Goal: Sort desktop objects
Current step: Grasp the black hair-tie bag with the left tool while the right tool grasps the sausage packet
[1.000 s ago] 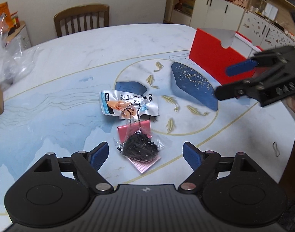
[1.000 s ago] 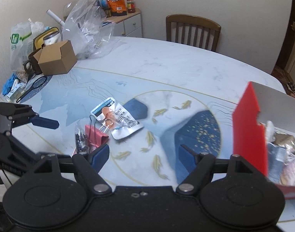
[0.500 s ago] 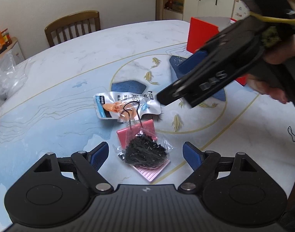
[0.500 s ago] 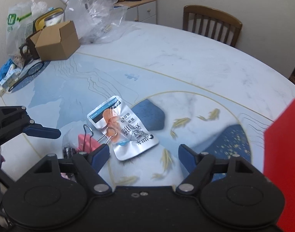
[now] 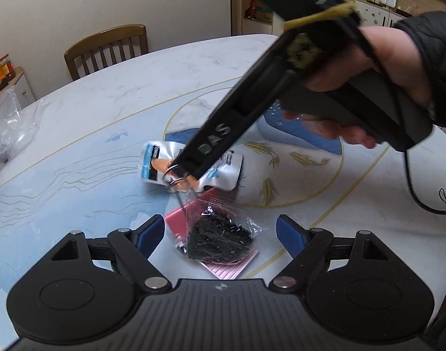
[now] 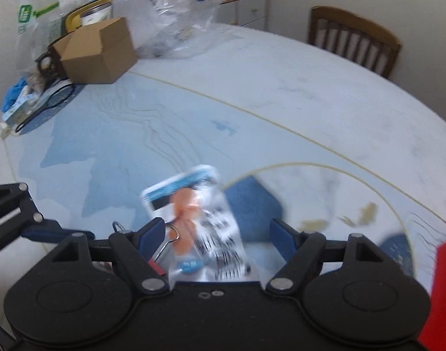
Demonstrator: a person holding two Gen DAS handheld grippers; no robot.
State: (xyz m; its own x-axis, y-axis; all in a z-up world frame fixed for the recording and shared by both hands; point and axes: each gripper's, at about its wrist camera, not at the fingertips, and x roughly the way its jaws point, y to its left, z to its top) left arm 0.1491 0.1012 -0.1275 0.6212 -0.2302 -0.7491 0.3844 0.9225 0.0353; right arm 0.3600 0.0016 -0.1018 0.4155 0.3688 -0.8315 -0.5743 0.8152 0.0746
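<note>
My left gripper (image 5: 220, 234) stands open low over a clear bag of black bits (image 5: 220, 238), apart from it. That bag lies on a pink binder clip (image 5: 231, 267), whose wire handles (image 5: 176, 180) reach onto a silver snack packet (image 5: 223, 169). My right gripper (image 5: 188, 169), held by a hand (image 5: 369, 67), comes in from the upper right, its tip over the packet. In the right wrist view the right gripper (image 6: 217, 234) is open, with the blurred snack packet (image 6: 193, 213) lying on the table between its fingers and a wire handle (image 6: 170, 234) by the left pad.
The round table (image 6: 281, 102) has a blue and white fish print. A cardboard box (image 6: 97, 52), plastic bags (image 6: 170, 14) and small clutter sit at its far left. A red box (image 6: 445, 278) stands at the right edge. A wooden chair (image 5: 106, 46) is behind the table.
My right gripper has swung left and down from beside the red box until it hangs over the snack packet. The left gripper has stayed over the bag and rolled slightly.
</note>
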